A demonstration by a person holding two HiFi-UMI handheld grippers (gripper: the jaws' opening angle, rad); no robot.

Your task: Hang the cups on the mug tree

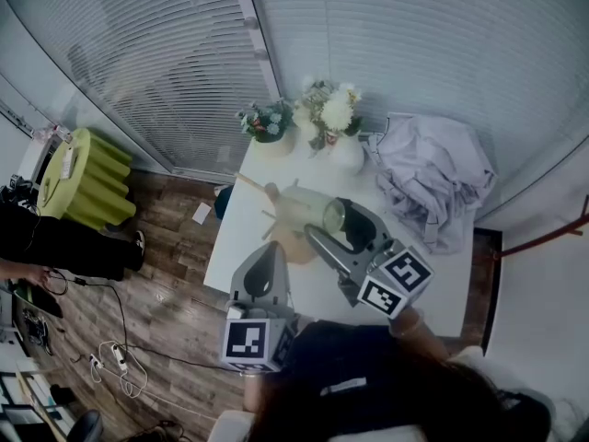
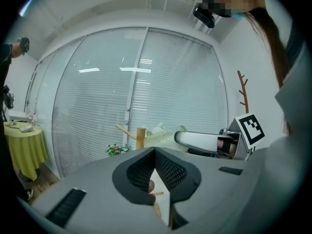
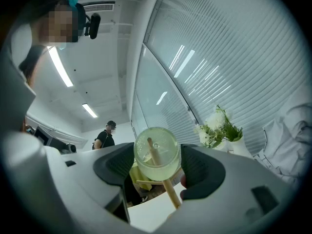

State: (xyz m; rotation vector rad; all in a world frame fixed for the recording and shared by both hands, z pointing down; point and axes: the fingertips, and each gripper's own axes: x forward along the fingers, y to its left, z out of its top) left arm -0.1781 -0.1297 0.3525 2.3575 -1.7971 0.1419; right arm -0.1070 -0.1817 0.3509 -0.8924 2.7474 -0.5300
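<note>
Right gripper view showed the right gripper (image 3: 157, 161) clamped on a translucent, pale greenish cup (image 3: 156, 147), one dark ribbed pad pressed against each side of it and the cup's round end turned toward the camera; a slim wooden peg (image 3: 168, 189) crossed the cup on a slant and ran down below it, though whether the peg sat inside the cup I could not tell; from the head view that cup was held above the white table (image 1: 241, 233), just beside the wooden mug tree (image 1: 273, 212), whose post and angled pegs stood on a round base near the table's middle; the left gripper (image 2: 155, 155) had its jaws pressed together with nothing between them, and it hovered low at the table's near edge, short of the tree; beyond the tree two vases of flowers stood at the far edge, one with pink and green blooms (image 1: 269, 122) and one with white blooms (image 1: 336, 113); a crumpled lavender cloth (image 1: 433, 182) lay on the table's far right corner; closed blinds (image 1: 166, 53) lined the curved windows behind; off to the left, on the wood floor, stood a small round stand under a yellow-green cover (image 1: 83, 178), and a person in dark clothes (image 1: 55, 242) was near it.
</note>
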